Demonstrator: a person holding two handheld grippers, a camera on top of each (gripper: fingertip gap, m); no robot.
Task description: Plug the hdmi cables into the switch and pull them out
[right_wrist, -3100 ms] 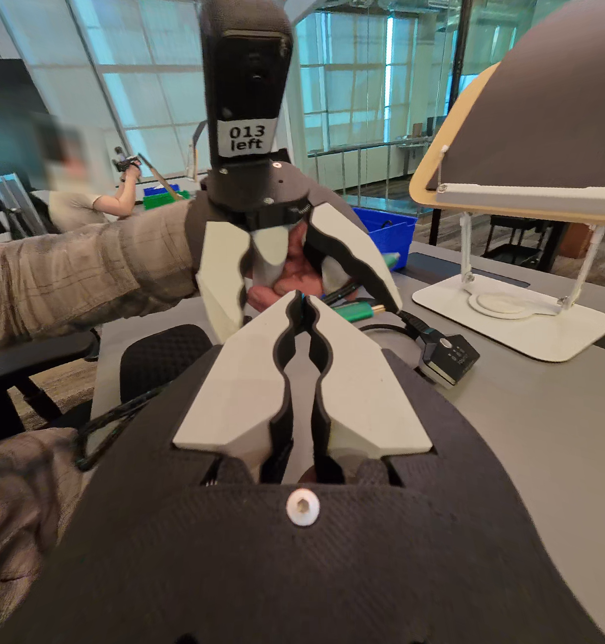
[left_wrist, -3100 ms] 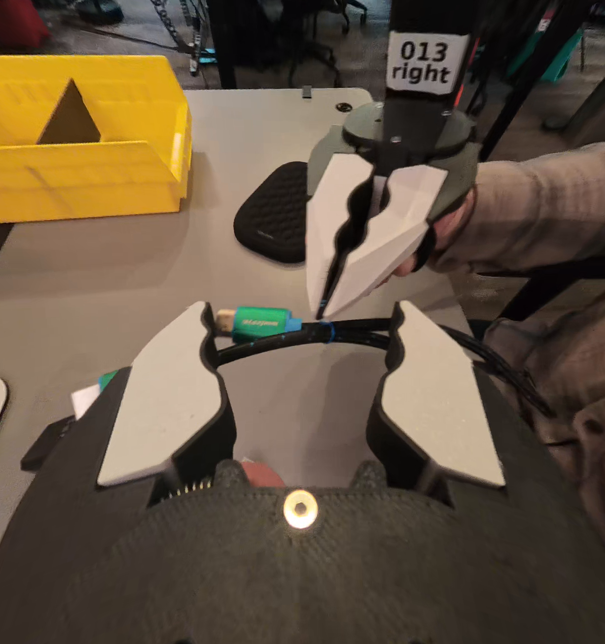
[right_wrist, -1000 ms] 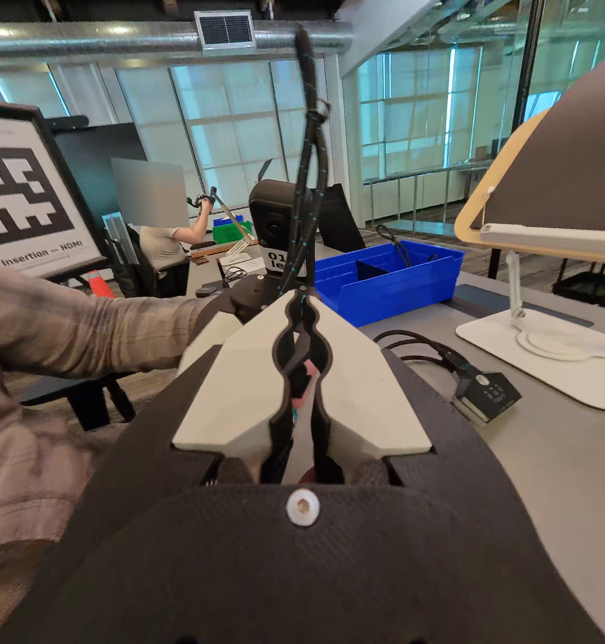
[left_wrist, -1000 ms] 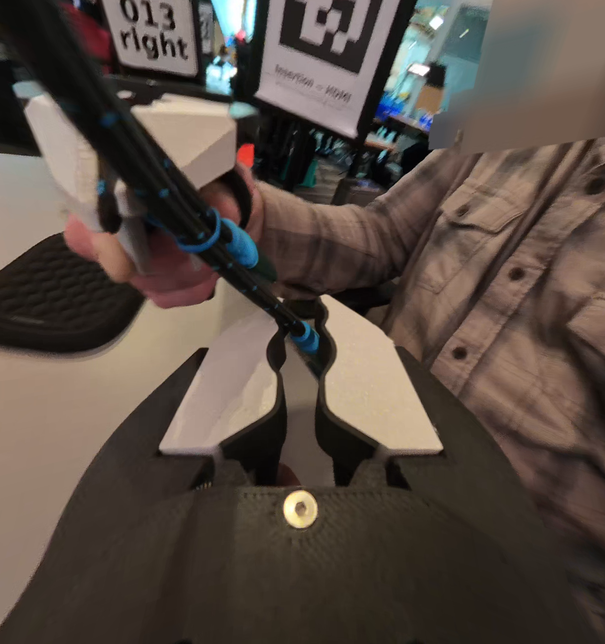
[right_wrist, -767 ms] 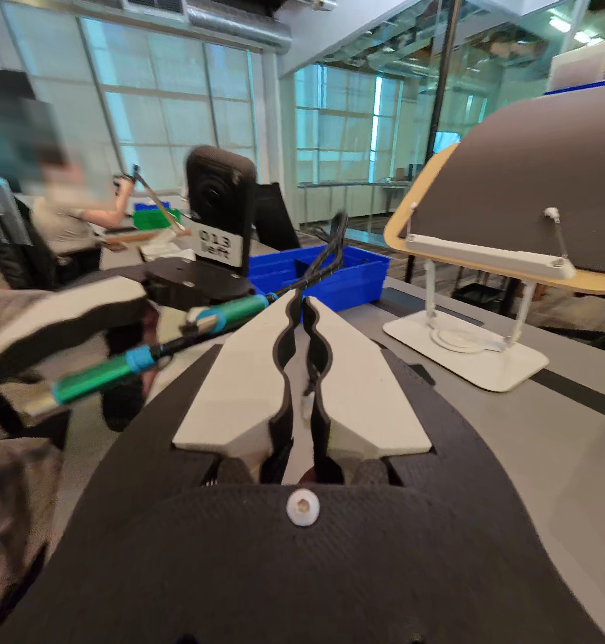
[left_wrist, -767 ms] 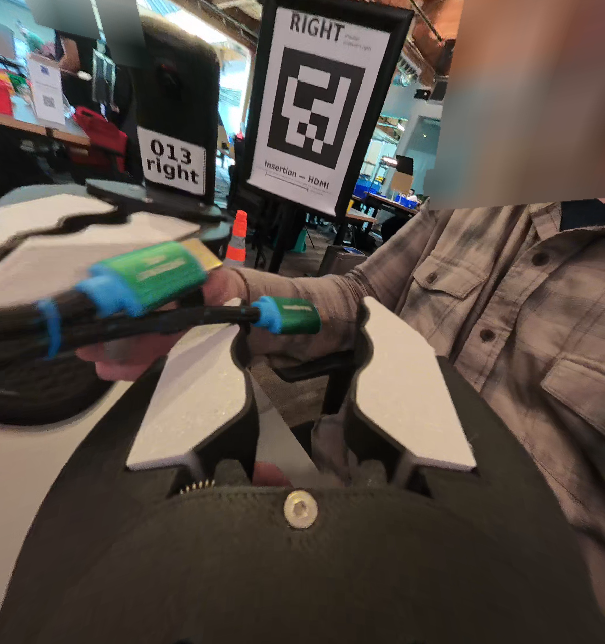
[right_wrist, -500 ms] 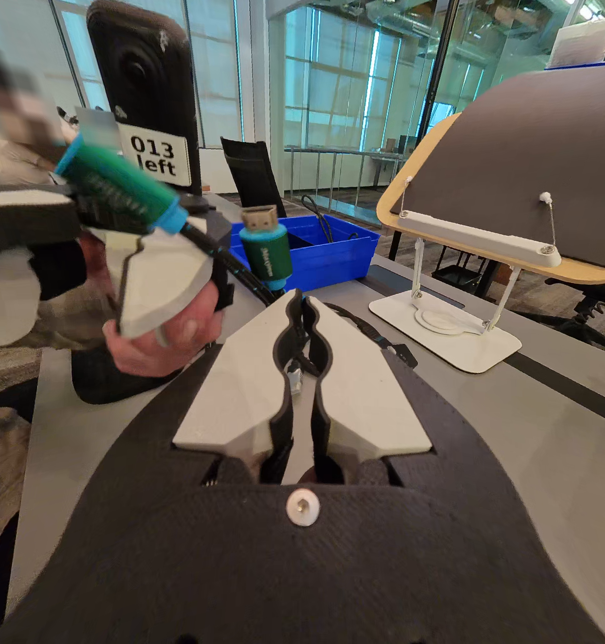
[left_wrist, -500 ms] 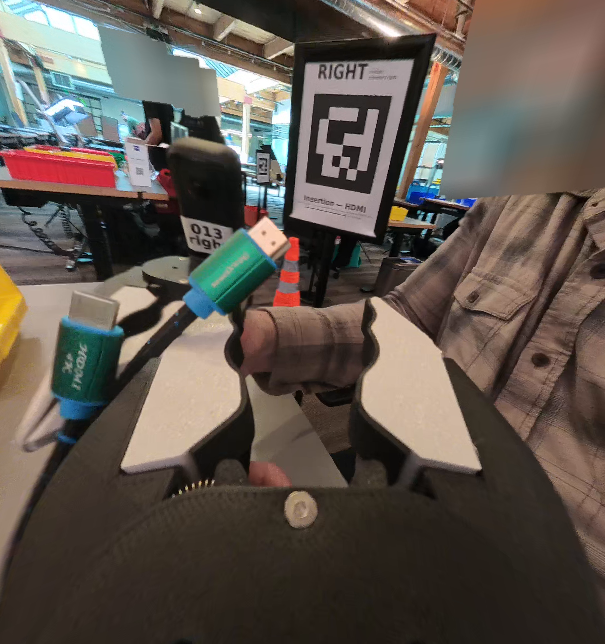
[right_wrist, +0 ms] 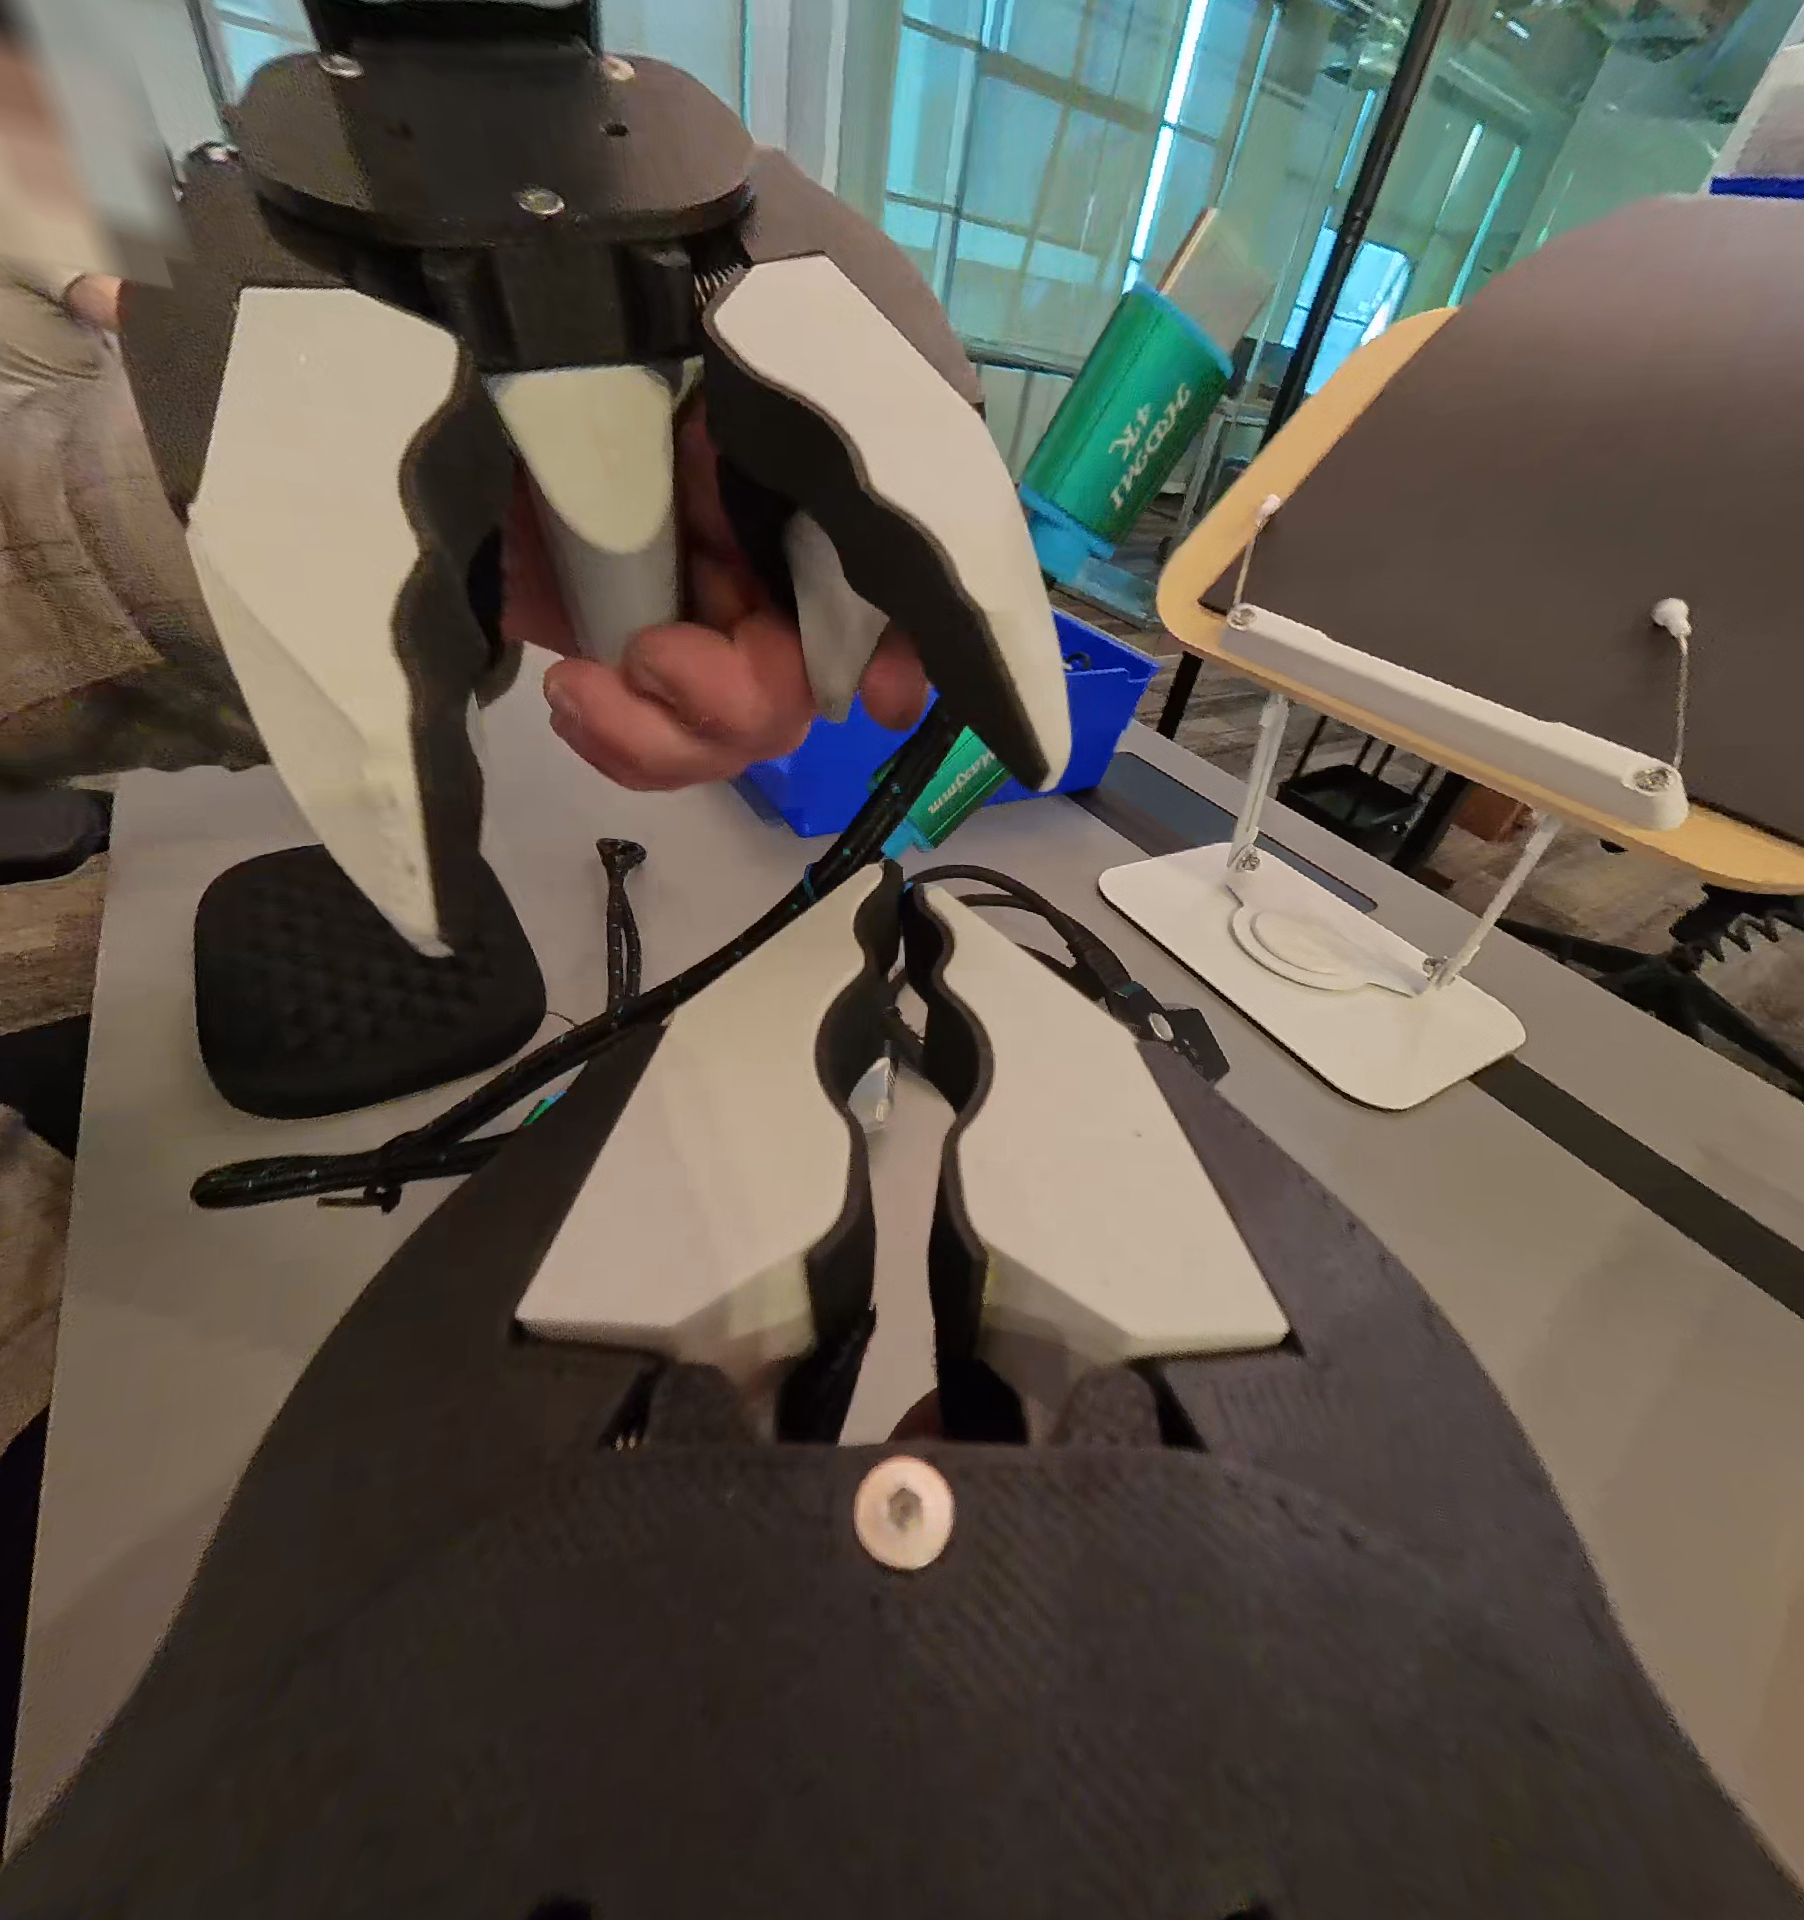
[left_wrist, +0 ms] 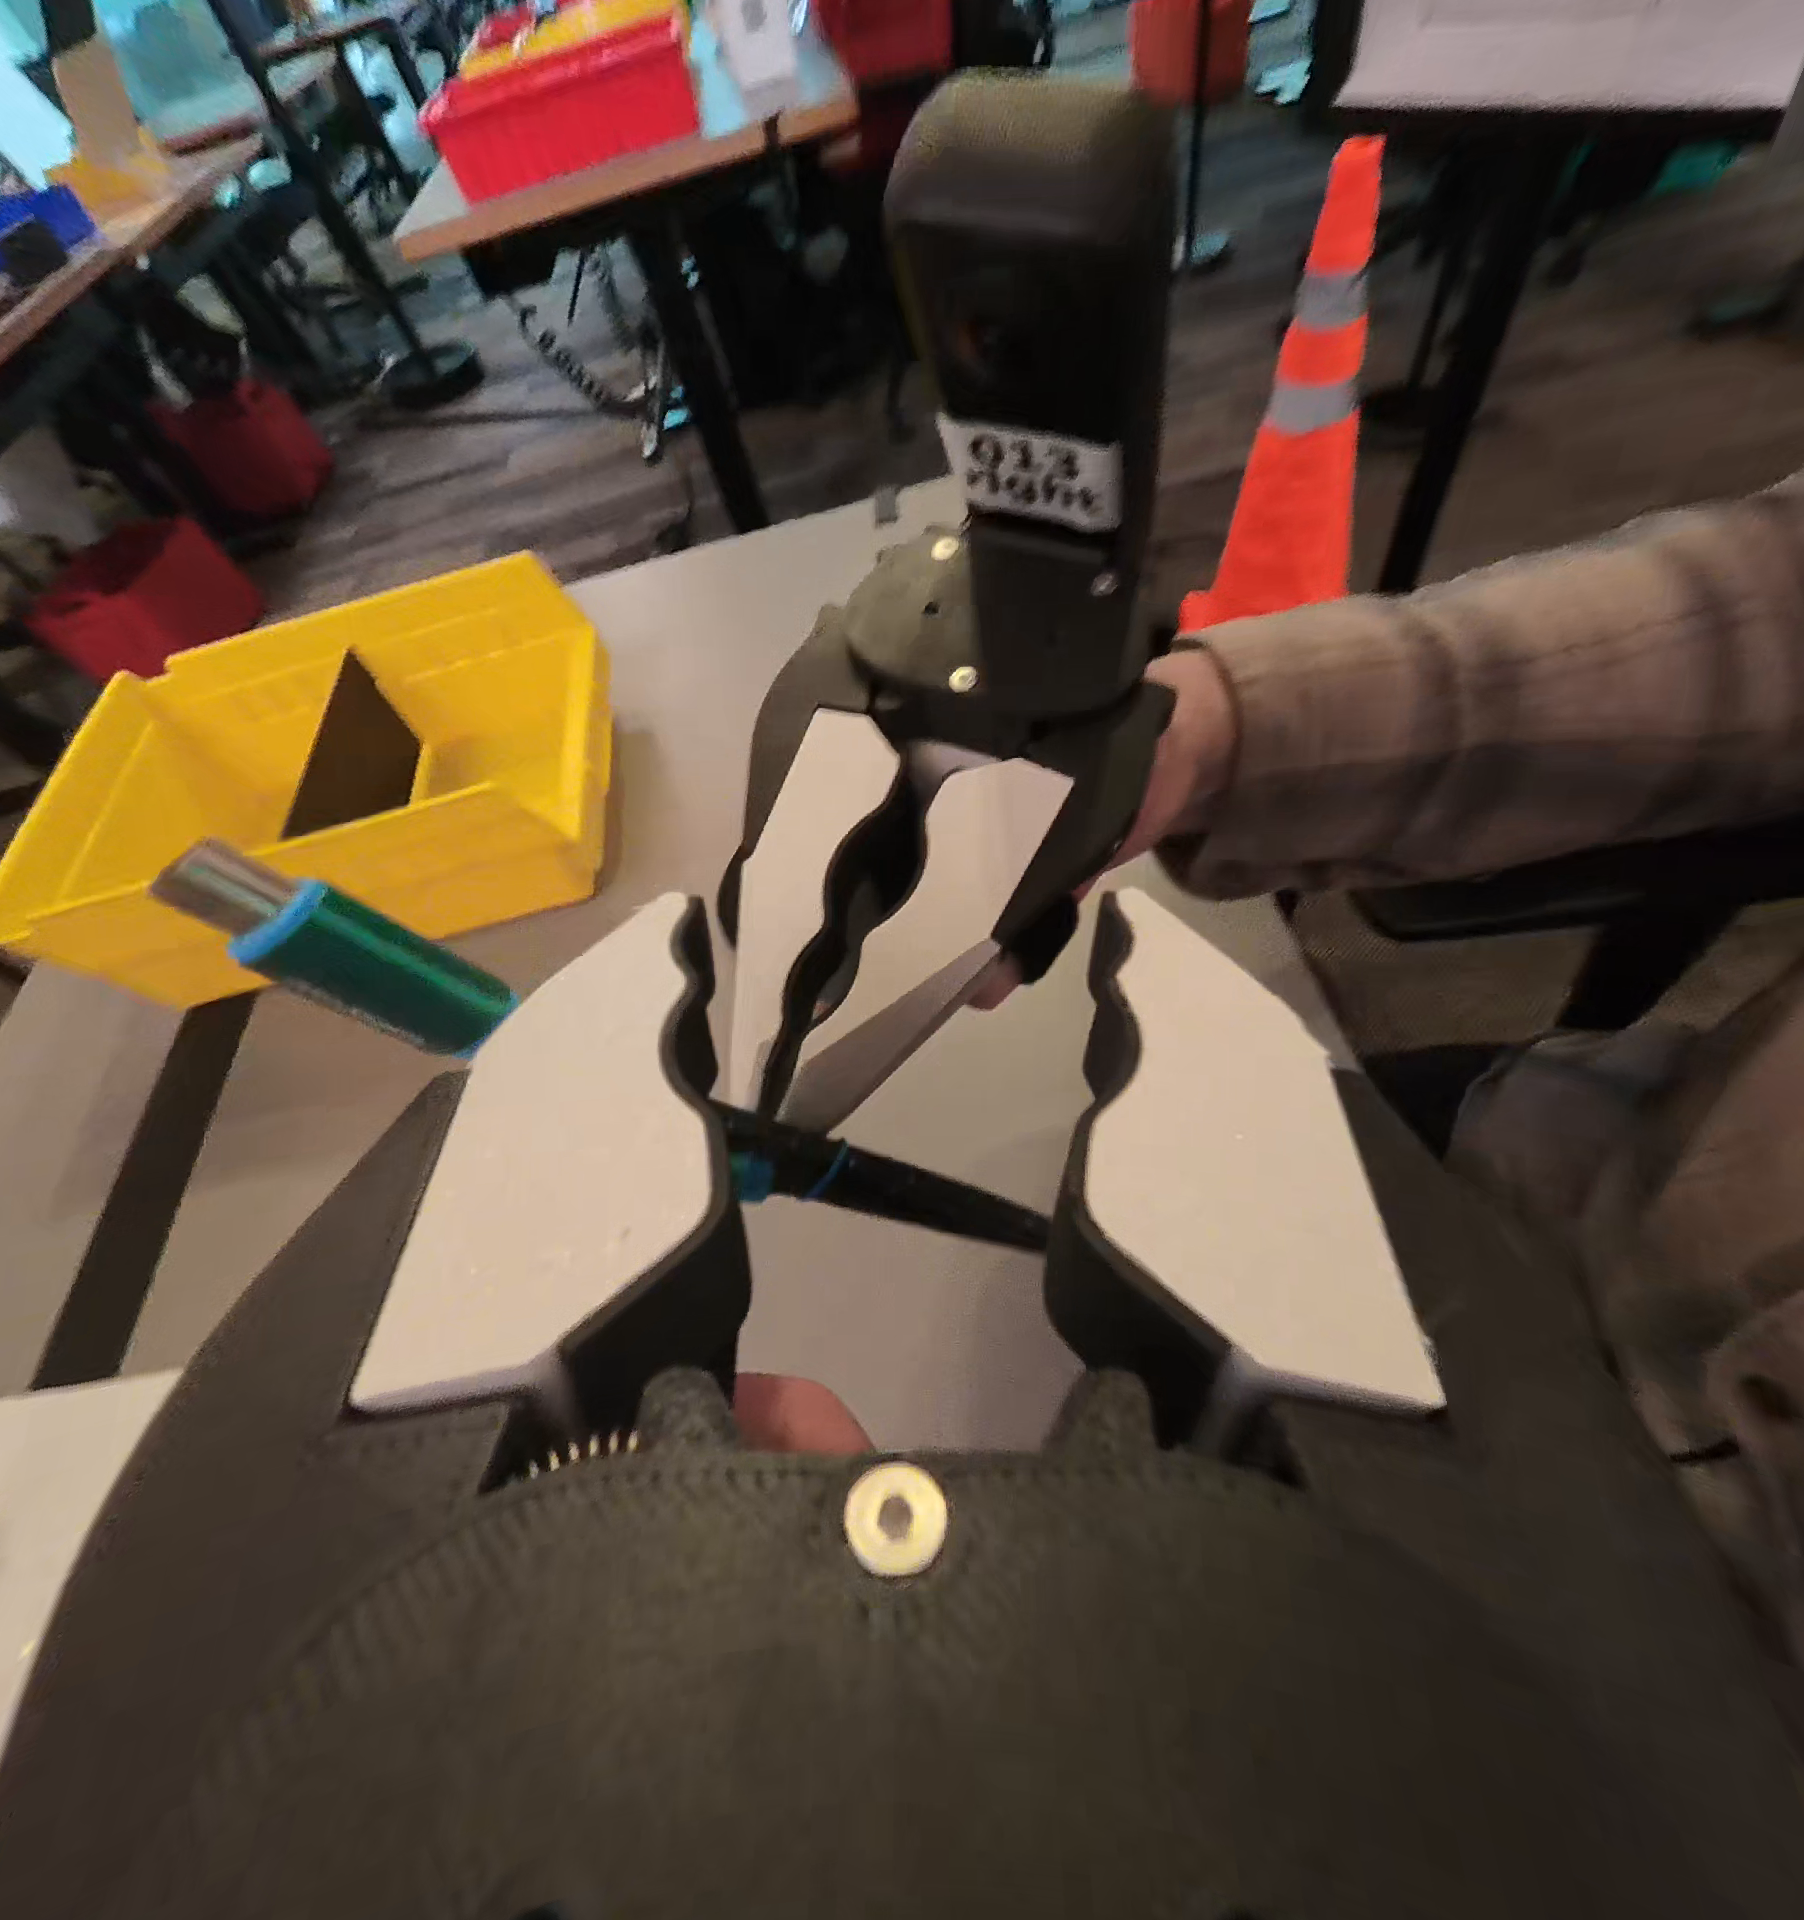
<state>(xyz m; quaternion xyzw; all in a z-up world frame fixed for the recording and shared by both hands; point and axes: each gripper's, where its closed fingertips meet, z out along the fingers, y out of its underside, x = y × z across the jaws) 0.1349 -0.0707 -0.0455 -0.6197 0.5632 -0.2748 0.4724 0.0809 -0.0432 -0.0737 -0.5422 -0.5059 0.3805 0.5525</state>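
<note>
The cable point(left_wrist: 908, 1195) passes behind the left gripper's point(left_wrist: 898, 997) fingers, so its run to the green plug point(left_wrist: 358, 961) is hidden. In the right wrist view, the second plug point(right_wrist: 1126, 416) is blurred. The switch point(right_wrist: 1173, 1034) is mostly covered by the right gripper point(right_wrist: 903, 894).

Likely lab: parts bins point(left_wrist: 285, 769), worktables point(left_wrist: 607, 177).
</note>
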